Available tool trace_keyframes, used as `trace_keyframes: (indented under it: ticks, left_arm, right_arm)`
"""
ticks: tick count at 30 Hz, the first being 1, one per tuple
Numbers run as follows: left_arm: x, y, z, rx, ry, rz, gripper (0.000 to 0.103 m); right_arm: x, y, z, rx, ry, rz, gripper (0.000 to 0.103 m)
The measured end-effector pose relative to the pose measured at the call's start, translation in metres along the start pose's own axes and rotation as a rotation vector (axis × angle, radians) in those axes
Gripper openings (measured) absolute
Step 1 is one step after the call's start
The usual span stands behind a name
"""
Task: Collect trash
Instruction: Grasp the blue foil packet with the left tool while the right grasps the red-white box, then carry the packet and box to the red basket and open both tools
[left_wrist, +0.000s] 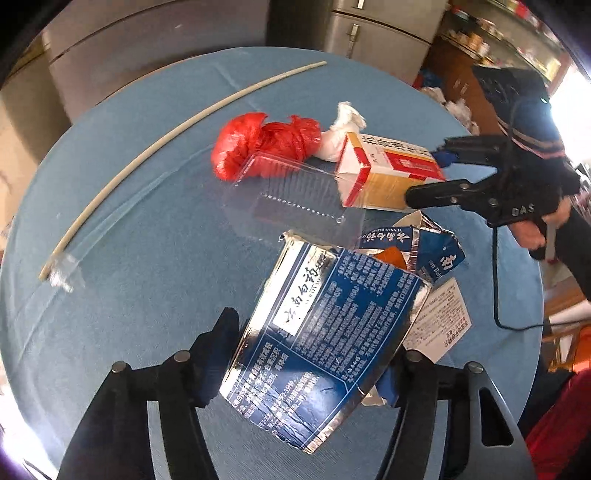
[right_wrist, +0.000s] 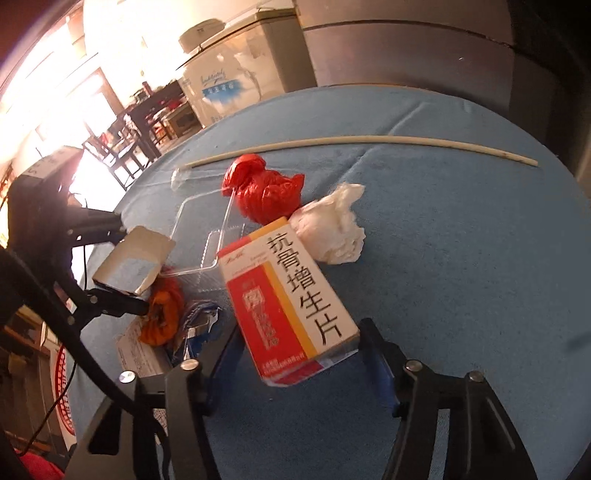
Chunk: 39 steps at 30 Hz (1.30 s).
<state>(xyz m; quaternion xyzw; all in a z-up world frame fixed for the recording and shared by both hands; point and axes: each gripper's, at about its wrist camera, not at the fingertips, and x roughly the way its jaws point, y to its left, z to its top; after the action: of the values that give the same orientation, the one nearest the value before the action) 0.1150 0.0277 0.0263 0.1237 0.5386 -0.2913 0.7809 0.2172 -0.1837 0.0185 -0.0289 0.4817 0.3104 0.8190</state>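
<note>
My left gripper (left_wrist: 306, 354) is shut on a torn blue and silver carton (left_wrist: 325, 332), lifted and tilted over the blue table (left_wrist: 147, 206); it also shows in the right wrist view (right_wrist: 136, 258). My right gripper (right_wrist: 299, 354) has its fingers on both sides of a red, yellow and white medicine box (right_wrist: 291, 295); the box also shows in the left wrist view (left_wrist: 388, 173). A crumpled red plastic bag (left_wrist: 262, 142) (right_wrist: 266, 192), a white tissue wad (left_wrist: 345, 122) (right_wrist: 332, 229) and a clear plastic tray (left_wrist: 295, 199) (right_wrist: 207, 236) lie beside the box.
A long white stick (left_wrist: 155, 147) (right_wrist: 369, 144) lies across the far side of the table. Torn blue carton pieces (left_wrist: 417, 243), an orange scrap (right_wrist: 166, 310) and a paper leaflet (left_wrist: 439, 317) lie near the table edge. A fridge (left_wrist: 373, 33) and chairs (right_wrist: 125, 144) stand beyond.
</note>
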Motion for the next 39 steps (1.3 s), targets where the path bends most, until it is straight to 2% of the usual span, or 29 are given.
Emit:
trace_keyframes:
  ticks: [4,10,16,23,29,36,39]
  left_arm:
    - [-0.016,0.001,-0.008,-0.098,-0.02,0.042,0.065]
    - [-0.067,0.005,-0.009,-0.26,-0.134,0.109,0.065]
    - [-0.103,-0.019,-0.029,-0.423,-0.196,0.133,0.065]
    - [-0.144,-0.065,-0.058,-0.486,-0.29,0.171,0.065]
    - [-0.186,-0.093,-0.085,-0.522,-0.369,0.243,0.066]
    - [-0.228,-0.102,-0.124,-0.574,-0.443,0.342,0.066]
    - [-0.241,-0.099,-0.142,-0.609,-0.449,0.39,0.066]
  right_arm:
    - [-0.014,0.003,-0.007,0.026,-0.044,0.014,0.06]
    - [-0.041,0.0,-0.022,0.119,-0.123,0.056,0.059]
    - [-0.073,0.001,-0.04,0.206,-0.207,0.089,0.059]
    - [-0.114,0.017,-0.05,0.236,-0.299,0.154,0.059]
    - [-0.138,0.052,-0.051,0.2,-0.362,0.235,0.059]
    - [-0.147,0.101,-0.043,0.117,-0.387,0.33,0.059]
    - [-0.144,0.124,-0.038,0.078,-0.383,0.374,0.059]
